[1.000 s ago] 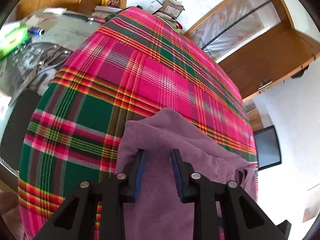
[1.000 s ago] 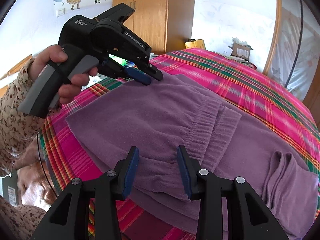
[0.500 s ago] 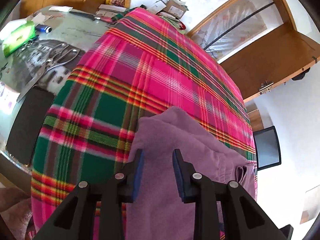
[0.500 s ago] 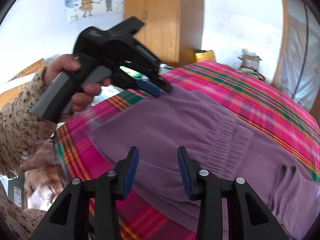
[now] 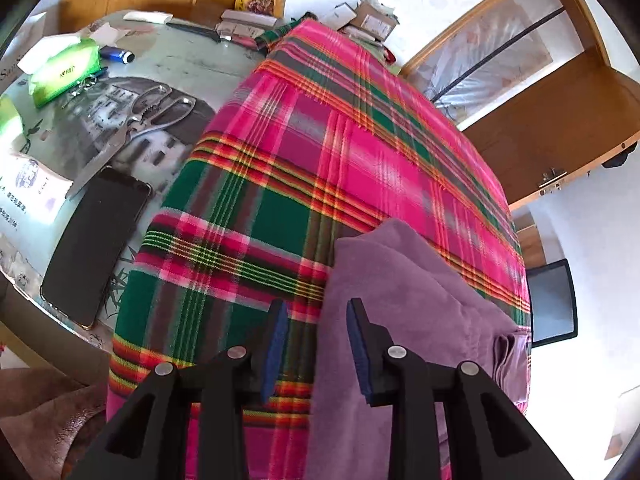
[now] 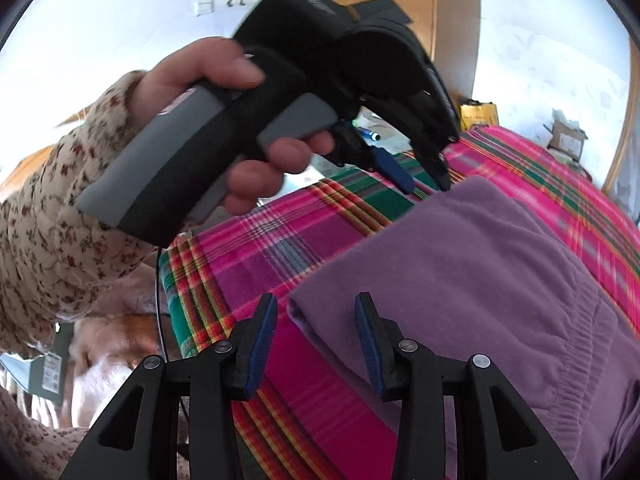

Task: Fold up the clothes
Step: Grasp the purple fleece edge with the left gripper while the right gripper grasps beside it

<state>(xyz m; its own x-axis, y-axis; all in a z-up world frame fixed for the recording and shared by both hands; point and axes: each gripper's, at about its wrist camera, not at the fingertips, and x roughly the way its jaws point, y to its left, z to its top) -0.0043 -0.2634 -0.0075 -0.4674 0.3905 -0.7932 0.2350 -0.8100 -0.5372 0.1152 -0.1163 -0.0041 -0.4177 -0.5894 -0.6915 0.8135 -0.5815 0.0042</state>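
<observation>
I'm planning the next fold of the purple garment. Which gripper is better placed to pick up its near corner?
Right, probably. The right gripper, open, has the purple garment's near corner just ahead between its fingertips. The left gripper, also open, hangs at the far corner, above the plaid cloth.

Right gripper (image 6: pixel 316 336): jaws apart, over the garment's near corner.
Purple fleece garment (image 6: pixel 500 280): lies folded on plaid blanket (image 6: pixel 256 248).
Left gripper (image 6: pixel 426 178): held by hand (image 6: pixel 224 120), tips at the garment's far edge.
</observation>
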